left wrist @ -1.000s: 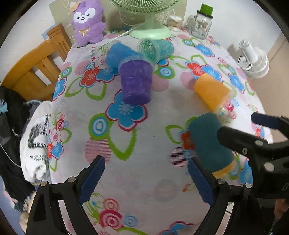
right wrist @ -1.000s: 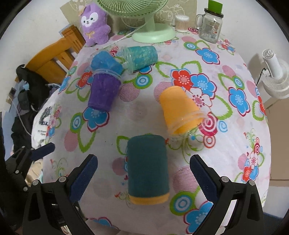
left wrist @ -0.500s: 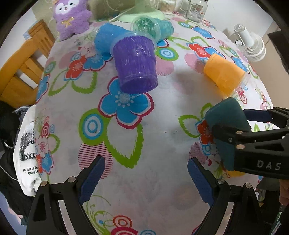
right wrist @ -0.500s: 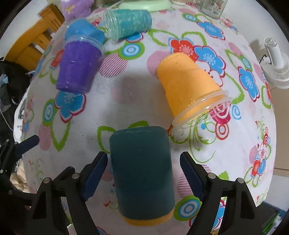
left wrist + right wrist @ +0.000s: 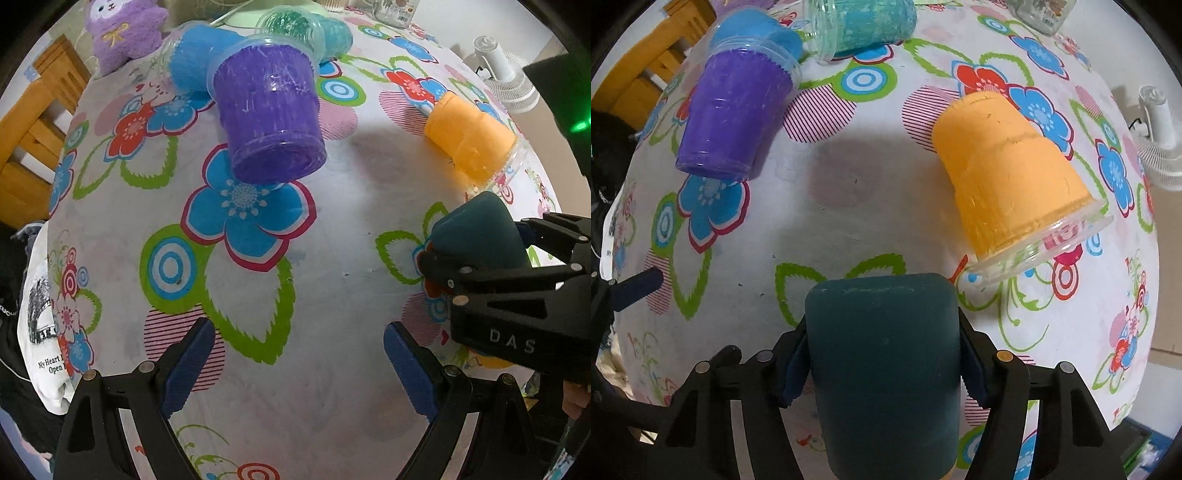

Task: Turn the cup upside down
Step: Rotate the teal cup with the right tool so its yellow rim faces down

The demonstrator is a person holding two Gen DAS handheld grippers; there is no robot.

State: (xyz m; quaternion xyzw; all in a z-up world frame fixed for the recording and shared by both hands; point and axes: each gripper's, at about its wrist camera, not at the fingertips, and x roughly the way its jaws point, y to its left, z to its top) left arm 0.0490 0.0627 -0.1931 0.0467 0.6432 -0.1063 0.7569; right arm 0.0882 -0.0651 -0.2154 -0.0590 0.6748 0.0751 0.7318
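A dark teal cup [image 5: 882, 354] with an orange rim lies on its side on the flowered tablecloth [image 5: 849, 206]. My right gripper [image 5: 882, 369] is shut on its sides; the blue pads press both flanks. It also shows in the left wrist view [image 5: 480, 236], held by the right gripper [image 5: 509, 280]. My left gripper [image 5: 295, 365] is open and empty over the cloth, left of the teal cup.
An orange cup [image 5: 1012, 181] lies just beyond the teal one, its clear rim close to it. A purple cup [image 5: 735, 114], a blue cup [image 5: 753, 29] and a green-teal cup [image 5: 864, 22] lie farther back. A plush toy [image 5: 122, 29] and wooden chair [image 5: 33, 122] stand at left.
My right gripper has moved forward and closed its fingers onto the dark teal cup. My left gripper has moved closer to the table, still open.
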